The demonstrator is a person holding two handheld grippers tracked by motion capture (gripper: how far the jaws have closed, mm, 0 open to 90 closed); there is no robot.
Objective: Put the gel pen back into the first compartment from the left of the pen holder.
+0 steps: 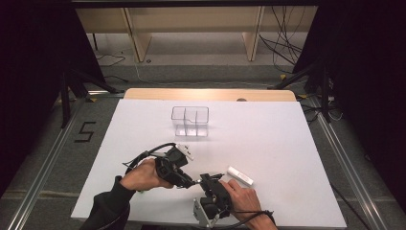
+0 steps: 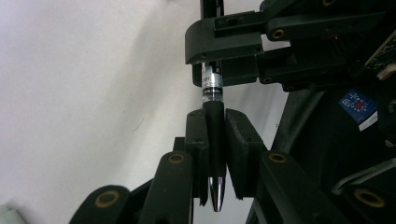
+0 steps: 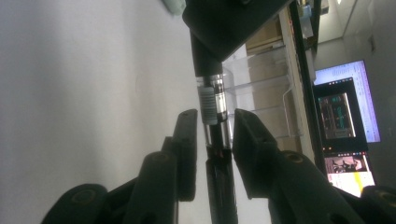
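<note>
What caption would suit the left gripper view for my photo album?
Left tool clamps a black pen by its grip, silver tip toward the camera, while the right tool brackets the barrel above the white table.

Dim lab room, lit white worktop (image 1: 268, 129) on grey floor (image 1: 43, 143).
Pale wooden shelving (image 1: 191, 24) behind; black tripod stands (image 1: 67, 91) either side, cables (image 1: 282, 43) on floor, a taped "5" (image 1: 84, 131) at left.

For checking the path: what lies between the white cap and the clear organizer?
Only bare white table lies between the white cap and the clear organizer, seen in the high view.
</note>
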